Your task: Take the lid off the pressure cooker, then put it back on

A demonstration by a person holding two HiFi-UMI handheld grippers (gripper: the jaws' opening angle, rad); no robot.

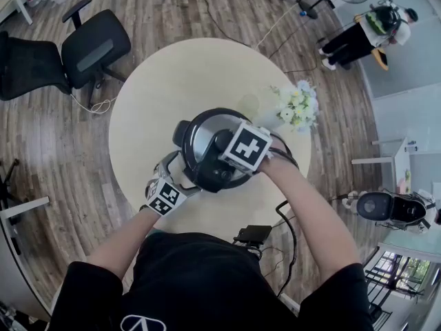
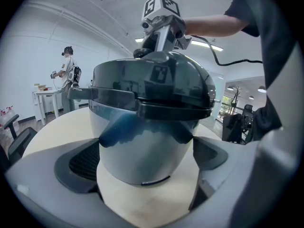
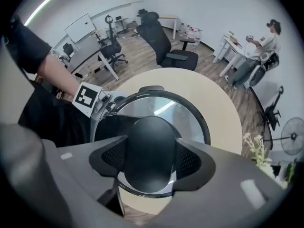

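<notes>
Polished stainless-steel pressure cooker (image 1: 207, 178) sits on the round cream matte-top table (image 1: 158, 95), on the half nearer the person, and its lid is on. The domed glossy lid (image 3: 190, 120) has a thick black rim band and mirrors the ceiling lights. The band meets the top of the pot all round as far as the left gripper view shows. A long flat black plastic handle (image 2: 102, 95) sticks out level from the band. Right gripper (image 3: 151, 160) comes straight down from above. Its jaws stand about half open and are clamped on the smooth black oval knob (image 3: 149, 146) at the lid's centre, with a black mesh-textured pad pressed on each long side. Left gripper (image 2: 148, 160) comes in low from the person's side, angled slightly down. Its jaws are spread wide round the lower cylindrical steel wall of the pot, and both ribbed black pads (image 2: 83, 163) lie against the metal, so it grips the body. The wall's brushed-mirror finish reflects the pads and the tabletop. A small bunch of white and yellow flowers (image 1: 298, 107) stands on the table just beyond the cooker to the right, apart from it. Floor is brown wood plank (image 1: 62, 150), with a black padded office chair (image 1: 96, 47) beside the table.
</notes>
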